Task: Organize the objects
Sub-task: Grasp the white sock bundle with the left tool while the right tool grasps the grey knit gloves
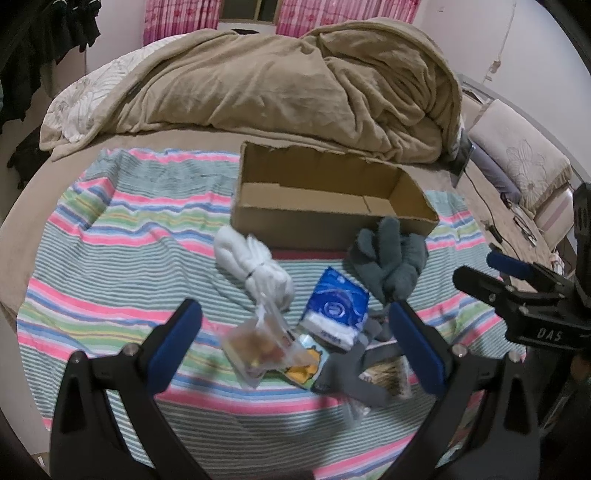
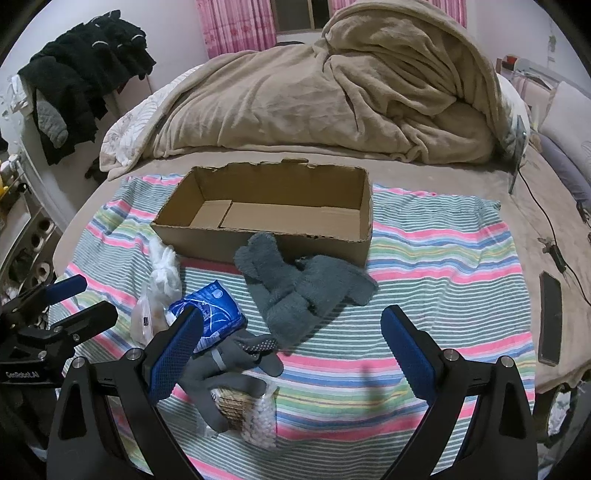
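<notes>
Clutter lay piled on the striped towel (image 2: 424, 236) before the empty cardboard box (image 2: 280, 206), and with both the left gripper (image 1: 295, 347) and right gripper (image 2: 291, 350) spread wide and holding nothing, picking 1 loose top item, like the blue packet (image 1: 334, 308), seemed wisest.

Open cardboard box (image 2: 266, 218) stands clear from above; fuzzy grey socks (image 2: 295, 291) crowd its near wall

Rumpled tan blanket (image 2: 332, 99), pink curtains (image 2: 236, 26), black clothes (image 2: 88, 62), phone (image 2: 550, 317), pillow (image 1: 517, 155)
</notes>
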A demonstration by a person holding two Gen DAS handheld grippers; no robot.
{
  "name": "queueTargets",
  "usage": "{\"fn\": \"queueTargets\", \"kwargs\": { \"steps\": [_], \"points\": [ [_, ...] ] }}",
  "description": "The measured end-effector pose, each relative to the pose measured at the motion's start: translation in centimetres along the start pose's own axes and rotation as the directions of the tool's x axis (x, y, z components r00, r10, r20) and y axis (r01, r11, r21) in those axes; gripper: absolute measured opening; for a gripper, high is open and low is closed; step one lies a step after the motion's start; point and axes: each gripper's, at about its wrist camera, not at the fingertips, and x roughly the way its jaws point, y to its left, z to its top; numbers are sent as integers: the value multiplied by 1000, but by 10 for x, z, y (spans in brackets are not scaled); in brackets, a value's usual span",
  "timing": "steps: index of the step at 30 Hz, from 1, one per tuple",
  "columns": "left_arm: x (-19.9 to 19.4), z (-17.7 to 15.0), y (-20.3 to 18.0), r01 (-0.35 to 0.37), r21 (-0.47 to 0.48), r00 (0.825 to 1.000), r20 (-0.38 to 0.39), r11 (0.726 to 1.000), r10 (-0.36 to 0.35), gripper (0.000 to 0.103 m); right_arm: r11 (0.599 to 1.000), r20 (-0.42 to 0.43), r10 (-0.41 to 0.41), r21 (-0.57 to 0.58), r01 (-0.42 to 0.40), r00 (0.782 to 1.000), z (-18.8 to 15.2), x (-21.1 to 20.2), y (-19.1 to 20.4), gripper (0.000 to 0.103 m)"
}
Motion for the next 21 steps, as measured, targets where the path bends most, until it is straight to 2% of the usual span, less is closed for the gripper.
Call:
{"fn": "queueTargets", "kwargs": {
  "steps": [12, 21],
  "points": [
    [21, 13, 10, -6, -8, 1000, -10, 1000, 6, 101, 1000, -20, -8, 3, 8, 1000, 6, 19, -3, 98],
    [55, 16, 22, 6, -25, 998, -55, 1000, -7, 98, 1000, -50, -15, 20, 16, 999, 9, 44, -15, 98]
  ]
}}
